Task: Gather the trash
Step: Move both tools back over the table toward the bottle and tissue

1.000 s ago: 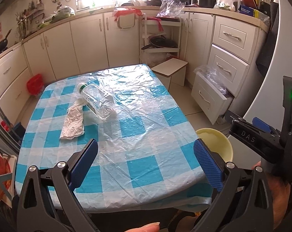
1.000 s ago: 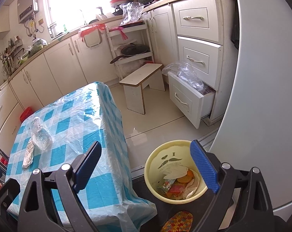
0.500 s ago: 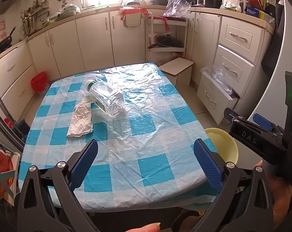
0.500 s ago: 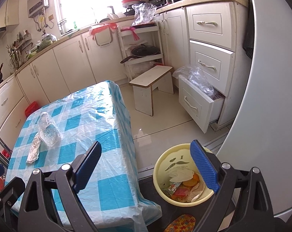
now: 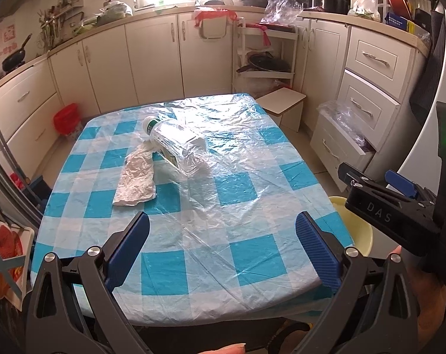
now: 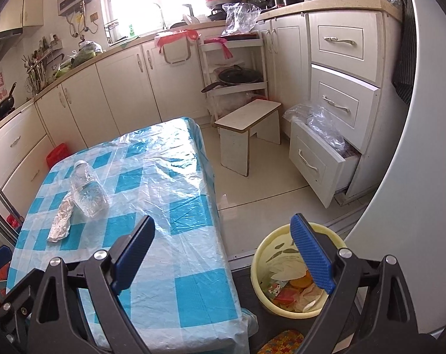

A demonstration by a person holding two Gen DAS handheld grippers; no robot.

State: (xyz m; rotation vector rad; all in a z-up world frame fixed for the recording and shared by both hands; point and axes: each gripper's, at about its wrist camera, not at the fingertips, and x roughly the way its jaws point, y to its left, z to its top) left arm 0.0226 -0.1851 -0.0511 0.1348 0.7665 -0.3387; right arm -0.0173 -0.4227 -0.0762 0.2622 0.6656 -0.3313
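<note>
Since the earlier frames, both views have been carried slightly back and up, so that more of the far tabletop and the kitchen floor is seen; the trash on the cloth has not been shifted. The left tongs (image 5: 223, 236) are held wide apart and empty above the near edge of the tabletop (image 5: 252, 253), which is covered by a blue-and-white checked cloth under clear plastic sheeting. A clear plastic bottle (image 5: 175, 144) is seen lying on its side on the far left part of the cloth, its green-and-white cap end pointed away. A crumpled white wrapper (image 5: 135, 183) lies flat just beside it on the left, its far end touching or tucked under the bottle near the neck. The right tongs (image 6: 223, 244) are likewise held wide and empty, off the right side of the tabletop, with one finger over the cloth and the other over the yellow bin (image 6: 264, 262). The bin stands on the floor just beside the near right corner of the tabletop, and scraps of paper and coloured waste are seen inside it. In the left view, the right tongs' black body is seen at the right edge, with the bin's rim partly hidden behind it. A low white stool (image 6: 249, 129) stands on the floor beyond the tabletop, and a drawer (image 6: 320, 162) holding clear plastic bags is left pulled out.
</note>
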